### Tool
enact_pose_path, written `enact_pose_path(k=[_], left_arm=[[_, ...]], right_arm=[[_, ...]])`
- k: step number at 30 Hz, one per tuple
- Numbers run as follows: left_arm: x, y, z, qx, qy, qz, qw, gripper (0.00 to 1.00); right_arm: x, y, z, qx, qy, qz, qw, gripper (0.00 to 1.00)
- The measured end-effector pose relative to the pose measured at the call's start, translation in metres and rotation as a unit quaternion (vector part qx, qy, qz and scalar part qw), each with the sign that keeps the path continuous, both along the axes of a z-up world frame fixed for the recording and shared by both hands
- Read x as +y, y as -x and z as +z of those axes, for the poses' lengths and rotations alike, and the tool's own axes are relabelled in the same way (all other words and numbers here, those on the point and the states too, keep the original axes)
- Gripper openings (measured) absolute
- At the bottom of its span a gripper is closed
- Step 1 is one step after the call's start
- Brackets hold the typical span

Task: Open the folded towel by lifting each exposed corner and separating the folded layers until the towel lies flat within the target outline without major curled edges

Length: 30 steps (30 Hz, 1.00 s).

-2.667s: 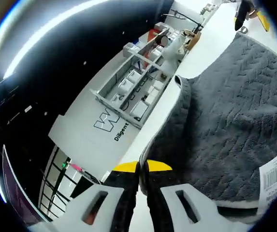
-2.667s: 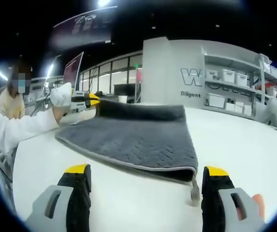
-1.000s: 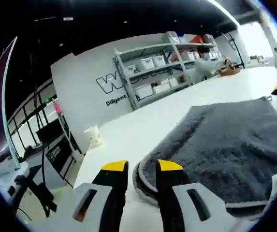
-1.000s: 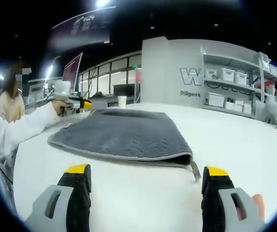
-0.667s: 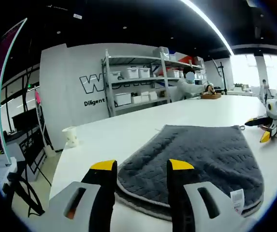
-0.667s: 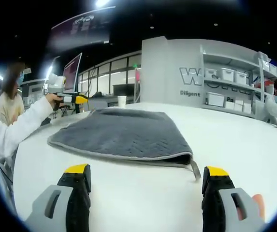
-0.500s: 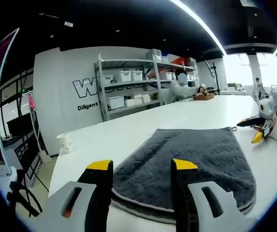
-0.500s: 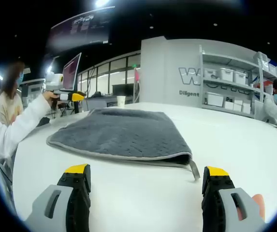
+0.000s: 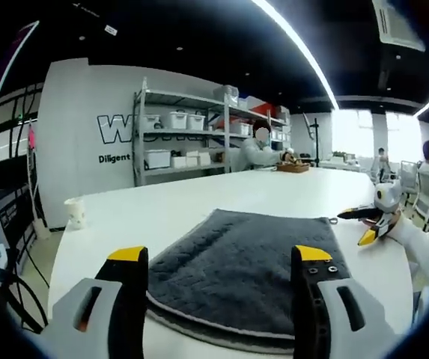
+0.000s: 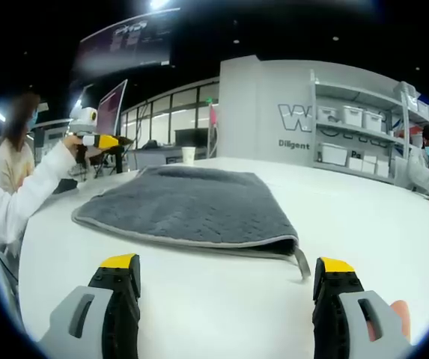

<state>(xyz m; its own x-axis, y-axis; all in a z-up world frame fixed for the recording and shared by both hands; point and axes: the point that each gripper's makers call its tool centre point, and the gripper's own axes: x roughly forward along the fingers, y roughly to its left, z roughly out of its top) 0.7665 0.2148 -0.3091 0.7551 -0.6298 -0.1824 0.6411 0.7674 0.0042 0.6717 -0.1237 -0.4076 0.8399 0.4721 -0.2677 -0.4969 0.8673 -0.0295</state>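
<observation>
Left gripper view: my left gripper (image 9: 218, 258) had let the towel (image 9: 248, 273) go and backed off; jaws now spread wide, holding nothing. Towel lay on the white table (image 9: 192, 206), still doubled, a pale-piped lower layer showing at the near edge.

Right gripper view: my right gripper (image 10: 225, 265) stayed wide open, empty, short of the towel (image 10: 192, 206). Dark grey chevron pile; hanging loop (image 10: 302, 263) at the near corner. No outline discernible.

White worktop (image 9: 199, 198) underneath. Paper cup (image 9: 74, 212) on its far left edge. Shelving rack (image 9: 177, 142) with white bins (image 9: 175, 120) against far wall; seated person (image 9: 257, 152) at the rack's right.
</observation>
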Motion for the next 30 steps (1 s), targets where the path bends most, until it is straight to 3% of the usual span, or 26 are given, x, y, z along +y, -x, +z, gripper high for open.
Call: enact_pose_path(k=[6, 13, 17, 19, 30], left_arm=[[-0.005, 0.003, -0.02, 0.038, -0.04, -0.016, 0.9984, 0.99], [-0.014, 0.014, -0.03, 0.054, -0.047, -0.047, 0.9963, 0.99], [-0.013, 0.015, -0.036, 0.06, -0.066, -0.043, 0.9951, 0.99], [-0.012, 0.015, -0.036, 0.061, -0.07, -0.042, 0.9949, 0.99], [-0.017, 0.018, -0.035, 0.053, -0.09, -0.054, 0.9931, 0.99]], right_arm=[[0.0, 0.0, 0.0, 0.002, -0.004, 0.0, 1.0, 0.96], [0.002, 0.001, 0.001, -0.003, 0.003, -0.001, 1.0, 0.97], [0.004, 0.0, 0.002, -0.004, -0.003, -0.003, 1.0, 0.97], [0.007, 0.0, 0.004, -0.014, 0.011, -0.004, 0.9998, 0.97], [0.079, 0.018, 0.006, -0.047, 0.062, 0.069, 0.9946, 0.99]])
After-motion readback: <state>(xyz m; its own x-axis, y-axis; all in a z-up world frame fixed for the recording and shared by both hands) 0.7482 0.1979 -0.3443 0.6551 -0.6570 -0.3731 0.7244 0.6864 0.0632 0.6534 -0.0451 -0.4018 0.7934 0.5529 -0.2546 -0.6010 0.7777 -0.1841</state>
